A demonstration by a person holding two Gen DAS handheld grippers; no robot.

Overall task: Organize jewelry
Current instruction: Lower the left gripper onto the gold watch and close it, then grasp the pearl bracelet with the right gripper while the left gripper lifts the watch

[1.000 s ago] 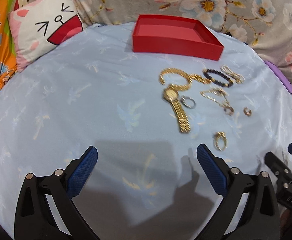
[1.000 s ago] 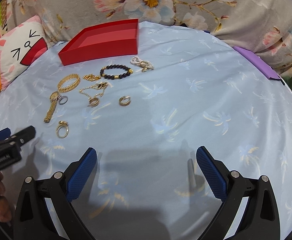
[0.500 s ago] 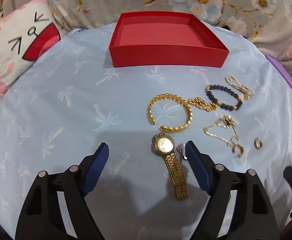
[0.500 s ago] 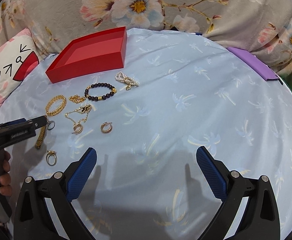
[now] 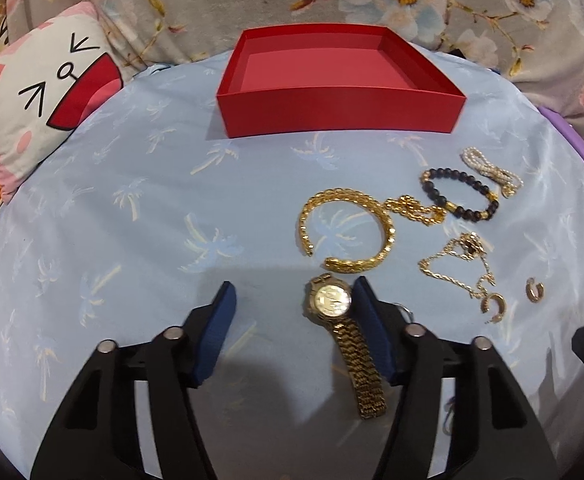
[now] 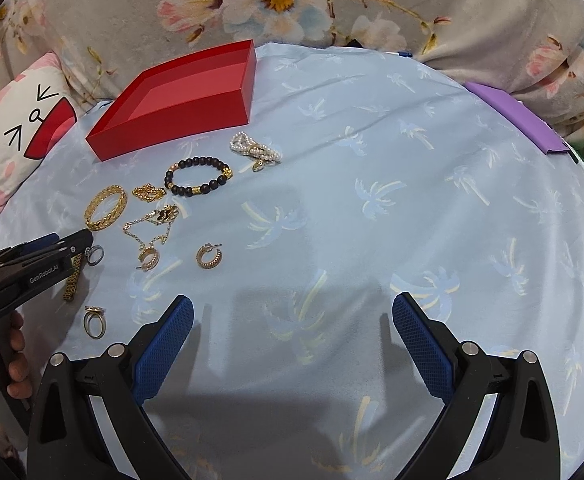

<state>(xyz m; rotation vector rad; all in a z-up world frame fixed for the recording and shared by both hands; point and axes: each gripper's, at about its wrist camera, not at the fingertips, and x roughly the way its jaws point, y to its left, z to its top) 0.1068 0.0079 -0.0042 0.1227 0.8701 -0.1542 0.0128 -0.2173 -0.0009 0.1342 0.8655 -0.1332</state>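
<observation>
here the gold watch [image 5: 334, 305] lies between the spread fingers of the left gripper [image 5: 292, 304]; right gripper [image 6: 292, 320] gapes, holding nothing.

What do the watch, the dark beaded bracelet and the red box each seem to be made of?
Watch: gold-toned polished metal, judging by its shiny linked band. Dark beaded bracelet: matte black beads, perhaps stone or wood, with gold spacers. Red box: probably matte cardboard, given its thin, flat, sharp-edged walls.
</observation>
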